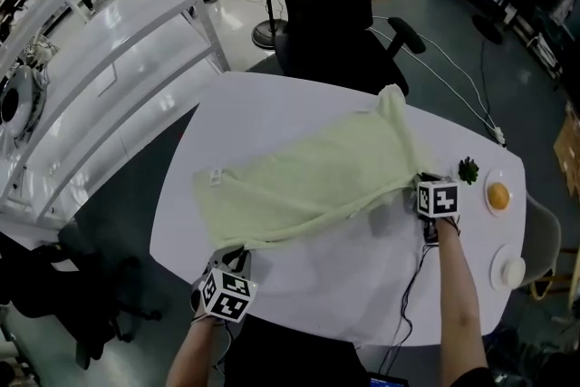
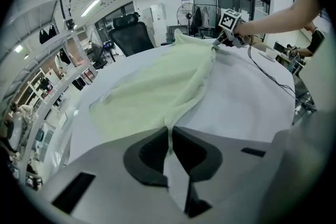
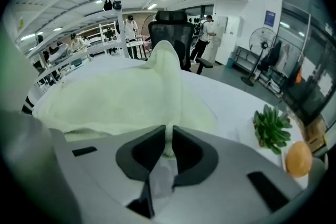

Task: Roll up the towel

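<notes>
Overhead: pale green towel lies slantwise on a white table; office chair and grey floor beyond.
Left gripper view: left gripper is pinched shut on a thin near edge, which may slip out under pull.
Right gripper view: right gripper is clamped on the other corner. The plant is near, so a wide swing could knock it.

Towel: pale yellow-green terry, lying spread out and not yet rolled, slantwise across the white table. One corner points toward the table's far edge, and a small white tag shows at the left end. The near long edge is rumpled into a soft fold, with its left corner pinched in the left gripper and its right corner in the right gripper.
</notes>
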A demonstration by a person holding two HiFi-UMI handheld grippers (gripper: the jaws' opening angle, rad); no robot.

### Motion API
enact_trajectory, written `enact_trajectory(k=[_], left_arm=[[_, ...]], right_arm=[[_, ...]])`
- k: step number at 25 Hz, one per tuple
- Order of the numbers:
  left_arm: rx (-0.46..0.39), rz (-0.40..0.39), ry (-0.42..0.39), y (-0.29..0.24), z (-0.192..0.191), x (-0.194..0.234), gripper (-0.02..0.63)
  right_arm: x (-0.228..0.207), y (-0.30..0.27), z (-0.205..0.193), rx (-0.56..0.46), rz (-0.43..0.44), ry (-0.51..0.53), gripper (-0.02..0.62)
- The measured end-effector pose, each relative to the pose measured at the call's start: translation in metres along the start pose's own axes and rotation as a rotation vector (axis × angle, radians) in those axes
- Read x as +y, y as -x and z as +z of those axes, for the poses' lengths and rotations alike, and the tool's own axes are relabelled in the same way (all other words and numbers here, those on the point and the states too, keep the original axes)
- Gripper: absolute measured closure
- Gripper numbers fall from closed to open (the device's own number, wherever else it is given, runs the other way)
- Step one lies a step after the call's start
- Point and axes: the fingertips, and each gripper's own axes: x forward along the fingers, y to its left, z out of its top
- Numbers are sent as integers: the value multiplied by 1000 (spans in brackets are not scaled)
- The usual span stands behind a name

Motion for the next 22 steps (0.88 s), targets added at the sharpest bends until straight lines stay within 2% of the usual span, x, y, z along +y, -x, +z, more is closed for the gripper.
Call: enact_trajectory(k=[6,10,13,16,22], left_arm=[[-44,6,-18,39,5,10,568],[-58,-30,-87,61,5,-2,568],[-44,-62,-140,68,-3,-15,568],[-12,-91,-152,67,-19,-28,568],[47,-118,-191,41,-52,-48,568]], right_arm=[[-2,34,12,-41,16,58,550],[0,58,10,-43,13,140,549],[0,68,-5,-19,-2,210,549],[0,70,-27,16,-10,259,549],[-1,59,-64,62,-40,297,537]])
